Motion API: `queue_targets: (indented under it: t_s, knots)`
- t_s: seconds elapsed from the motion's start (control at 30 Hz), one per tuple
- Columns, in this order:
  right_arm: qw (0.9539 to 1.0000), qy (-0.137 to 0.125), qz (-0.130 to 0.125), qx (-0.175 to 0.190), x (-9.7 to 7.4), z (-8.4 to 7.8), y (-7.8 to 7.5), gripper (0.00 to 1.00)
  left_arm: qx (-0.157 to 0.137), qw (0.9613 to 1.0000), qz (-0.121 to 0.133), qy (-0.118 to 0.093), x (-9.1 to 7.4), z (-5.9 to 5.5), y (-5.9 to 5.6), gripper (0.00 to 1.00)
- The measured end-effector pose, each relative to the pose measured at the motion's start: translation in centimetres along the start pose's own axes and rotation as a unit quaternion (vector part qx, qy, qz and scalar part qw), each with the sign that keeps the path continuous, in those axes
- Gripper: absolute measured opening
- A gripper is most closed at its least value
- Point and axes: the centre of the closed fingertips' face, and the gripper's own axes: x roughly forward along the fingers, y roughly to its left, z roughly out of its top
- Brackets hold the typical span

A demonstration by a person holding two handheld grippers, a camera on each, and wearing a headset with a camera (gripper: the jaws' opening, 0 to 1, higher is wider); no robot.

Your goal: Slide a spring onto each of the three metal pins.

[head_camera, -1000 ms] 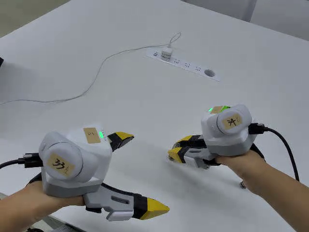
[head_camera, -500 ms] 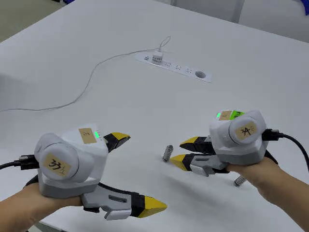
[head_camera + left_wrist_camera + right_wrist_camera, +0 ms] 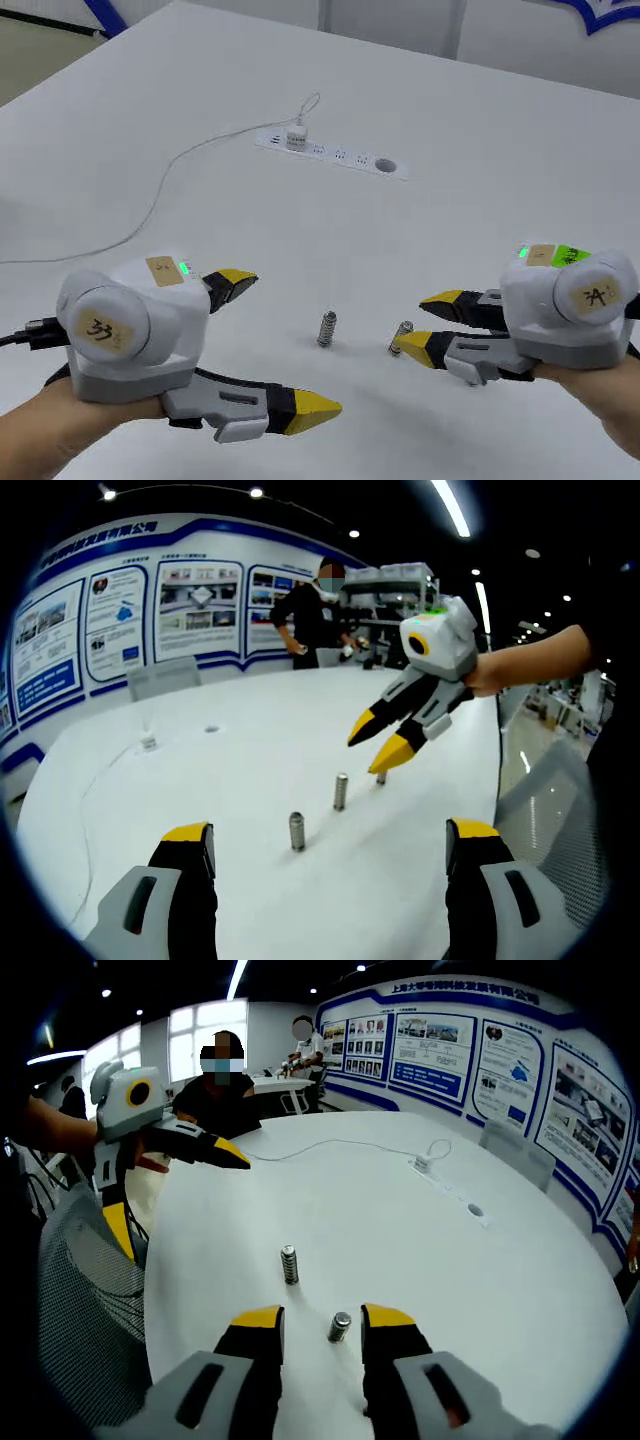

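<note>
- The left gripper (image 3: 275, 343) sits at about 8 o'clock in the head view. Its jaws are spread wide and hold nothing, and both yellow tips are off the white table (image 3: 450, 210).
- The right gripper (image 3: 425, 320) sits at about 4 o'clock, with its tips aimed towards 9 o'clock. Its jaws are only partly apart, a much narrower gap than the left's, and nothing is clamped between them.
- The right pin (image 3: 402, 335) stands upright just beside the right gripper's lower tip. In the right gripper view it lies in the gap between the two tips. Whether a tip touches it cannot be told.
- The left pin (image 3: 327, 328) stands upright at 9 o'clock from the right pin, between the two grippers and apart from both. A ribbed spring coil shows around it.
- In the left gripper view a third pin (image 3: 381, 778) shows just under the right gripper's tips. It is too small to make out a spring.
- A power strip (image 3: 330, 157) lies at 12 o'clock from the pins, well apart, with a cable (image 3: 150, 205) trailing towards 8 o'clock.
</note>
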Motion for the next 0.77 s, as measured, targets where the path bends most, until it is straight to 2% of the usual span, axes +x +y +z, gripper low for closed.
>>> queue_targets:
  t_s: [0.07,0.17,0.37,0.43,0.5,0.6,0.77]
  knots:
    - [0.9998,-0.006,-0.016,0.012,-1.1,-0.3,-0.8,0.32,-0.004,1.0,0.003,-0.007,-0.1,0.4,0.3,0.98]
    - [0.9992,-0.011,-0.027,0.026,-2.7,-0.9,-1.5,0.35,-0.002,0.9999,0.009,-0.004,-0.2,0.5,0.7,0.98]
    - [0.9974,-0.022,-0.041,0.056,-5.7,-2.4,-1.9,0.4,-0.005,0.9998,0.018,-0.008,-0.7,0.8,1.2,0.98]
    - [0.9975,-0.022,-0.04,0.054,-6.7,-3.1,-2.0,0.43,-0.001,0.9997,0.023,-0.006,-0.9,0.8,1.4,0.98]
    - [0.9969,-0.017,-0.054,0.054,-7.7,-3.8,-2.9,0.45,-0.007,0.9996,0.027,-0.01,-1.2,1.0,1.6,0.98]
    - [0.9952,-0.032,-0.06,0.07,-9.0,-3.9,-3.5,0.48,-0.033,0.9992,0.014,-0.019,-1.6,1.3,1.2,1.0]
    - [0.9917,-0.037,-0.068,0.103,-10.1,-4.3,-3.4,0.54,-0.037,0.9989,0.015,-0.023,-2.3,1.4,1.4,1.0]
